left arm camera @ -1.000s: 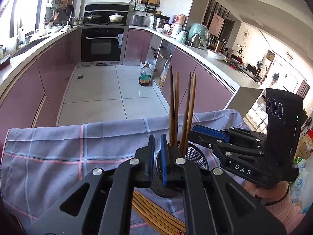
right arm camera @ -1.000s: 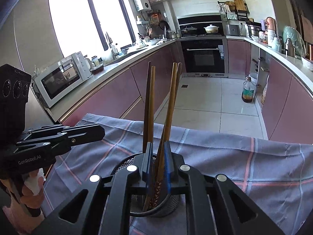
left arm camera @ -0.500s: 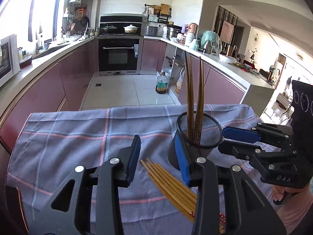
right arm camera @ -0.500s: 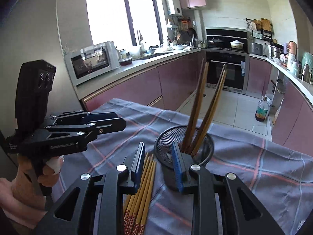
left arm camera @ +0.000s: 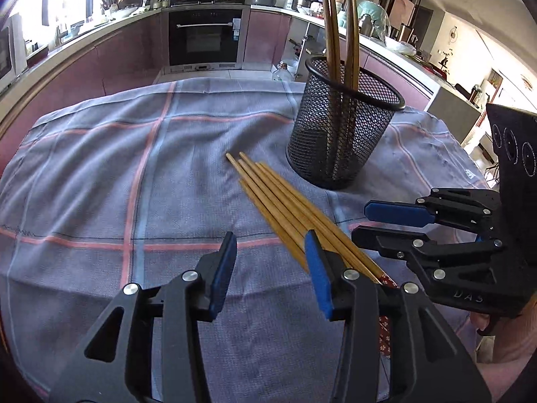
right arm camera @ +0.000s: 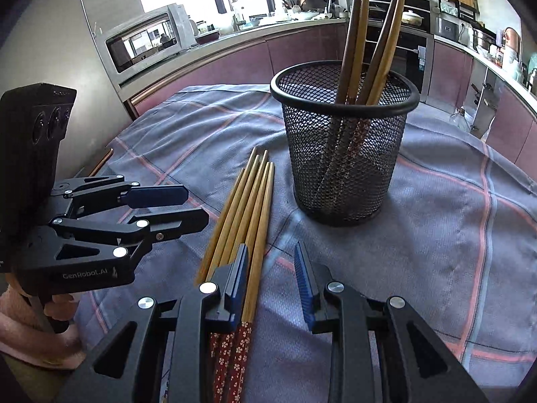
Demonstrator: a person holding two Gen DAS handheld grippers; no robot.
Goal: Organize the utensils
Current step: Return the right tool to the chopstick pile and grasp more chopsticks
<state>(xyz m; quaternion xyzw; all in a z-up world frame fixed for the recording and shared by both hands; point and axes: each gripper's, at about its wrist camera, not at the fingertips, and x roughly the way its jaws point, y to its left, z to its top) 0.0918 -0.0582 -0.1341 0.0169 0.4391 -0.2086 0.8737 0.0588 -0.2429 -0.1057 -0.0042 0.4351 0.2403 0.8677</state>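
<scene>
In your left wrist view, your left gripper [left arm camera: 268, 268] hangs over the checked cloth [left arm camera: 134, 154] with its jaws moderately apart and nothing between the pads. They have just been opening. The right blue pad stands in front of the bundle of light chopsticks [left arm camera: 285, 201] that lies on the cloth, so you cannot tell here whether it touches them. The far ends of this bundle are clear, but the near ends go behind the gripper body (only a bit of red pattern shows). The black mesh holder [left arm camera: 342, 134] stands upright just beyond the bundle, with four dark chopsticks [left arm camera: 339, 33] inside; their tips reach to the top edge of the picture. At the right edge your right gripper [left arm camera: 386, 221] is seen from the side, partly cut off.

In your right wrist view, the right gripper [right arm camera: 272, 278] is narrowly open and grips nothing. Its left pad covers part of the light chopsticks [right arm camera: 248, 201], and the rightmost stick runs along this pad's inner side; whether they touch is hard to judge. The red flowered ends go under the gripper and out of view. The mesh holder [right arm camera: 345, 154] is beyond, on the right, and the dark chopsticks [right arm camera: 362, 50] lean in it, cut off at the top. Your left gripper [right arm camera: 191, 205] is at the left, and your hand [right arm camera: 50, 309] below it is mostly hidden.
</scene>
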